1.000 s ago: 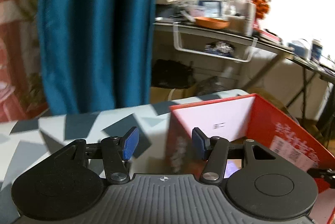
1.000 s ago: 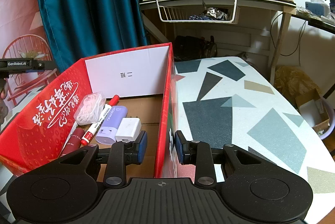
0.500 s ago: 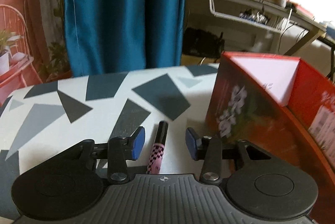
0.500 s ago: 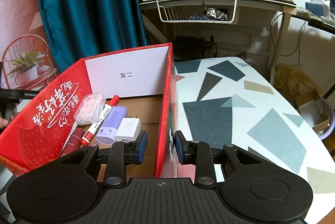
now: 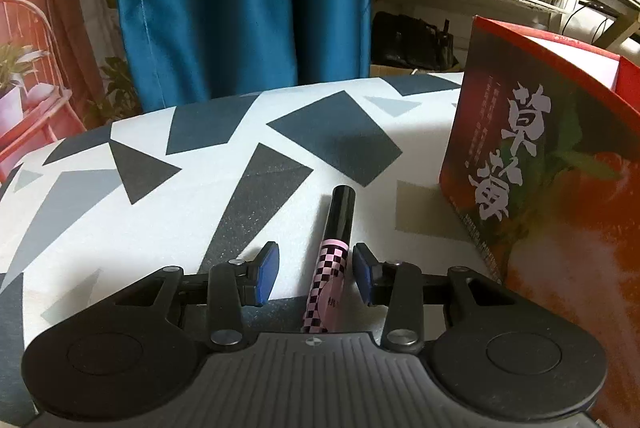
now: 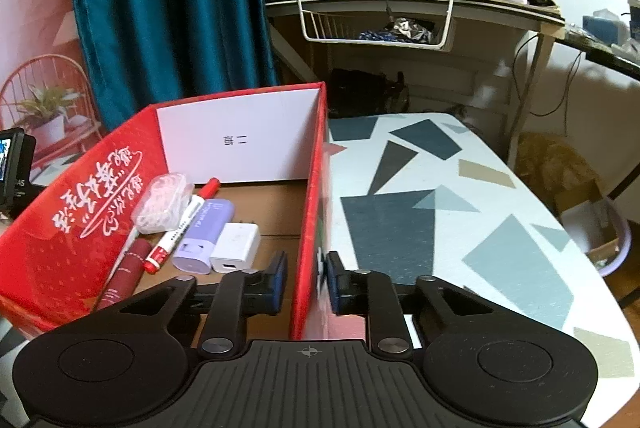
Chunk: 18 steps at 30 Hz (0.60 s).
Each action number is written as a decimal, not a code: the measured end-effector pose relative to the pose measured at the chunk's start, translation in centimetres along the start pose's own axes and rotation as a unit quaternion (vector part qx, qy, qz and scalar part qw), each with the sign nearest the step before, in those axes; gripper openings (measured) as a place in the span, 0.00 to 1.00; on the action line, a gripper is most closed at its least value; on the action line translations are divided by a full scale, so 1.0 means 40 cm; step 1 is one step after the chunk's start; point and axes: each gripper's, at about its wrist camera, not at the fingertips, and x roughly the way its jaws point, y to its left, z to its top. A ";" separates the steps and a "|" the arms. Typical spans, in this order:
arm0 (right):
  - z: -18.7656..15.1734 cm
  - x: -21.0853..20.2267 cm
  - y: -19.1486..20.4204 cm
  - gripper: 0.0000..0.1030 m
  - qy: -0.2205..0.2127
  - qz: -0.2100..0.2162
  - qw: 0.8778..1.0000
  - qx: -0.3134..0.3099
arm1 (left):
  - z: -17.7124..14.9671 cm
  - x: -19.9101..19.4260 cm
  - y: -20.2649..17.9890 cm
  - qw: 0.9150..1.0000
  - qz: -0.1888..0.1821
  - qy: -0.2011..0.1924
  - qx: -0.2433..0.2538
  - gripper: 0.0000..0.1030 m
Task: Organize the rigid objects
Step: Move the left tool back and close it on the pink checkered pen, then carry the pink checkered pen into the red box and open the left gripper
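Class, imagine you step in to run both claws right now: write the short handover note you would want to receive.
Left claw: its jaws have just been closing around the pink checkered pen lying on the patterned table, beside the red box; there are still gaps at the pads, so it is not gripped yet.
Right claw: shut on the red box's side wall, steadying it.
Done: red marker, purple case, white charger, clear bag and dark red tube already lie in the box.
Left: close on the pen, lift it and probably place it in the box.
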 end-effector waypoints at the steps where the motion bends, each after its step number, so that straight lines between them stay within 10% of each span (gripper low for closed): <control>1: 0.000 0.000 -0.002 0.12 0.001 -0.004 1.000 -0.001 | 0.001 0.000 -0.001 1.000 0.000 -0.001 0.000 0.41; 18: 0.004 0.003 0.009 0.11 0.008 -0.017 1.000 -0.010 | -0.015 -0.020 -0.031 1.000 -0.023 0.000 0.016 0.17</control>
